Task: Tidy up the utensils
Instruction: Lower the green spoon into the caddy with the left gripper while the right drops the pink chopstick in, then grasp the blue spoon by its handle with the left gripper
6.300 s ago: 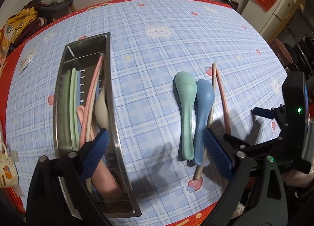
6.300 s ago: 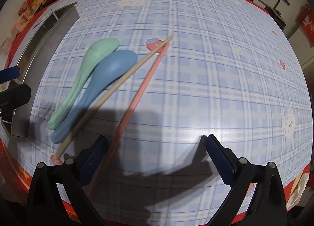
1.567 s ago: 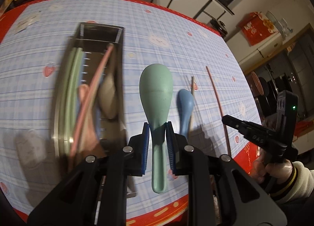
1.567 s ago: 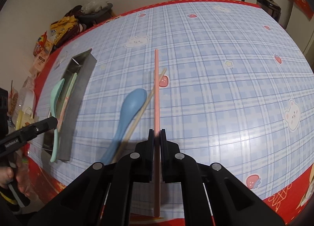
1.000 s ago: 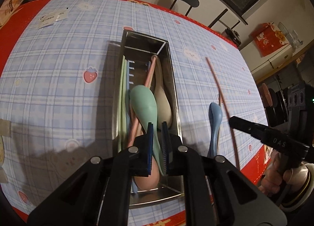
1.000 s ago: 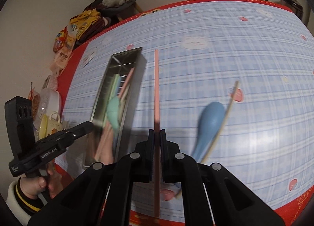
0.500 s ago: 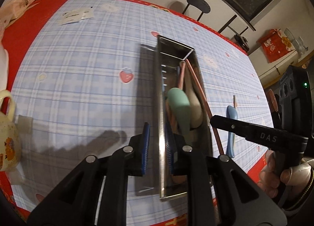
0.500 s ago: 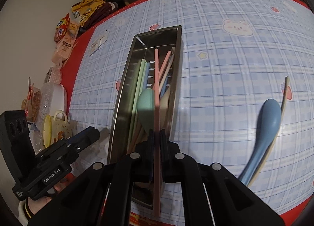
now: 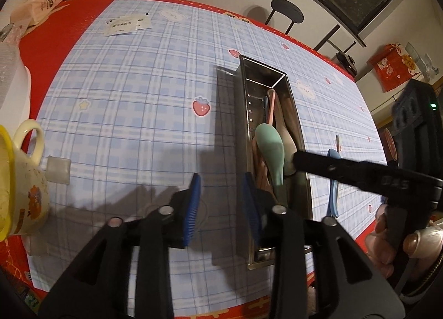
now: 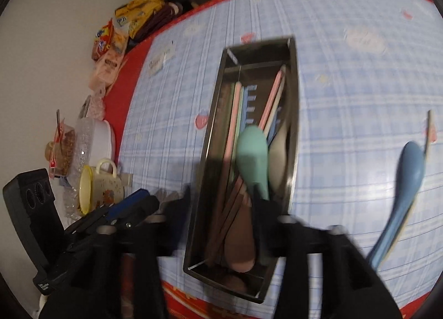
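Both loads have gone into the tray (image 10: pixel 294 114) since a second ago: green spoon (image 9: pixel 270 145) and pink chopstick (image 10: pixel 232 114) lie inside. Left gripper (image 9: pixel 221 206) and right gripper (image 10: pixel 221 224) have just been opening, part-open and empty. Right of the tray lies the blue spoon (image 10: pixel 407 177) over a beige chopstick (image 10: pixel 429 125): probably light, stiff, slick; grip its handle. A mug (image 9: pixel 19 188) stands left, clear.

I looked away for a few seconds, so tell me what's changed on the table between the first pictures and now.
The green spoon and the pink chopstick went from the tablecloth into the steel tray. The left gripper and right gripper had carried them there; their jaws have just been opening, nothing clamped between them now. The blue spoon and the beige chopstick remain on the tablecloth; the tray stayed put.
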`<action>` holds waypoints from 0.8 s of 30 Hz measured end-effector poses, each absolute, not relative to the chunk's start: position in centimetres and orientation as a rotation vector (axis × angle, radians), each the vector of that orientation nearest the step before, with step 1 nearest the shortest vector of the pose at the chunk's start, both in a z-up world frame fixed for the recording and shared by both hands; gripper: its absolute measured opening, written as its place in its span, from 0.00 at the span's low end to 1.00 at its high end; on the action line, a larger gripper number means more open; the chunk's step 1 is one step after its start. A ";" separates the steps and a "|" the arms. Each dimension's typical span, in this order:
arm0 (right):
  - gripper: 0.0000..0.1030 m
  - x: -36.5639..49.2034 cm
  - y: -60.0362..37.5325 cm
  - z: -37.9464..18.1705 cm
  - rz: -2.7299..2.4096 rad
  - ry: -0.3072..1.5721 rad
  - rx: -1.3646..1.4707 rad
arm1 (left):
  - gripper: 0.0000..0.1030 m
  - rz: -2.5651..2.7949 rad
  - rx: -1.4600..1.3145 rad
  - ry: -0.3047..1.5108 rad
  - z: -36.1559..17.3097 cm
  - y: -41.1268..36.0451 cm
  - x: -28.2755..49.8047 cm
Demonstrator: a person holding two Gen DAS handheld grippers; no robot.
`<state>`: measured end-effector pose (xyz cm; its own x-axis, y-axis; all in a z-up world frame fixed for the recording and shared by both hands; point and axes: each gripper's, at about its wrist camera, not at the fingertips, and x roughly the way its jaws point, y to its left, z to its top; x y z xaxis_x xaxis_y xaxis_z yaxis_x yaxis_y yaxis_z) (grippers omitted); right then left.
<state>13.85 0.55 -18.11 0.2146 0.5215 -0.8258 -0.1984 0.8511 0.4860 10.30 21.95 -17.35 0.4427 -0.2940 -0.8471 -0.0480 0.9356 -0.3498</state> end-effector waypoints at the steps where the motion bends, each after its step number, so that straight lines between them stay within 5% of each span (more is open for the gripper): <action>1: 0.64 13.8 0.3 -17.7 0.502 1.243 0.299 | 0.44 -0.153 -0.346 1.106 -17.2 21.9 10.3; 6: 0.92 13.1 -2.7 -15.9 0.427 1.142 0.258 | 0.75 -0.141 -0.320 1.088 -16.3 21.0 10.2; 11: 0.94 12.4 -7.4 -16.1 0.341 1.108 0.248 | 0.91 -0.123 -0.278 1.096 -15.9 19.1 10.5; 24: 0.94 9.7 -20.7 -20.0 0.091 1.125 0.309 | 0.94 -0.165 -0.119 1.078 -15.2 9.7 11.0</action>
<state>9.66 -20.68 -20.00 0.4328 0.2268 -0.8725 0.0834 0.9536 0.2892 11.00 9.68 -15.18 0.4622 -0.1916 -0.8658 0.0758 0.9813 -0.1767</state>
